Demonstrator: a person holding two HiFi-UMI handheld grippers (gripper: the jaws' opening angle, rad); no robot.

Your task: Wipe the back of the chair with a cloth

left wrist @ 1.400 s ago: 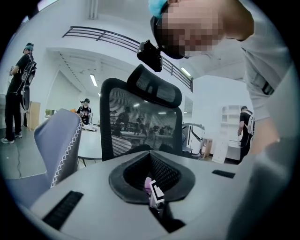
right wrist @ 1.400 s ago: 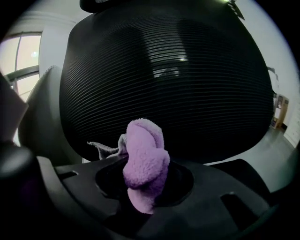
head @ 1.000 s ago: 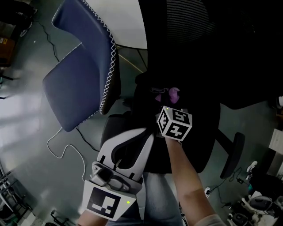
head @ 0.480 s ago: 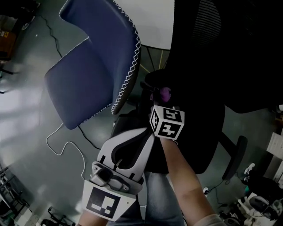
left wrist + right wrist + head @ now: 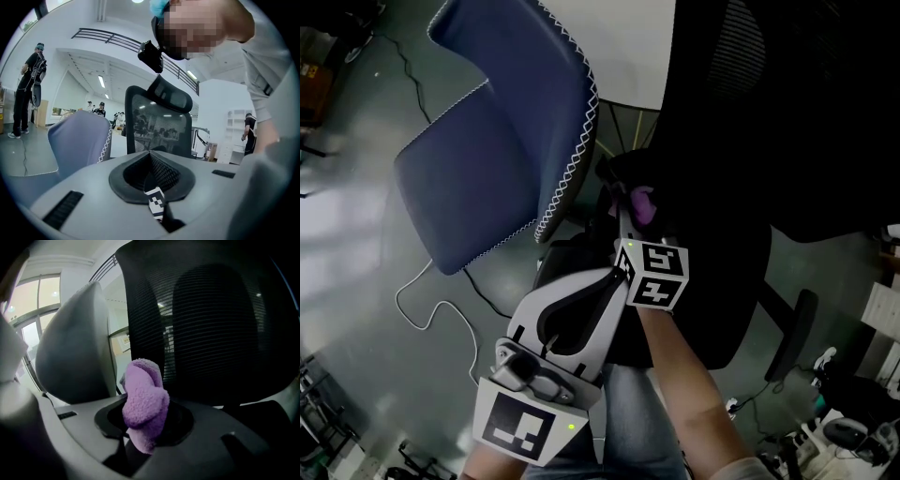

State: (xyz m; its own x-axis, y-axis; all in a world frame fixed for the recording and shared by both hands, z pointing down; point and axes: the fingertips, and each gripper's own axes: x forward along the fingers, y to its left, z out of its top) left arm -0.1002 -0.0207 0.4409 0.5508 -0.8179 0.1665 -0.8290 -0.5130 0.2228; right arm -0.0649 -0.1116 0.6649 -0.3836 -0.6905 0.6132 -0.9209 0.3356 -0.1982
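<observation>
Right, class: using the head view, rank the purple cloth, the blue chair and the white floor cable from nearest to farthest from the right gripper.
1. purple cloth: clamped in the right gripper.
2. blue chair: close on its left.
3. white cable: on the floor, lower left.

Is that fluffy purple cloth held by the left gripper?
No, the purple cloth sits clamped in the right gripper, while the left gripper has its jaws together on nothing.
</observation>
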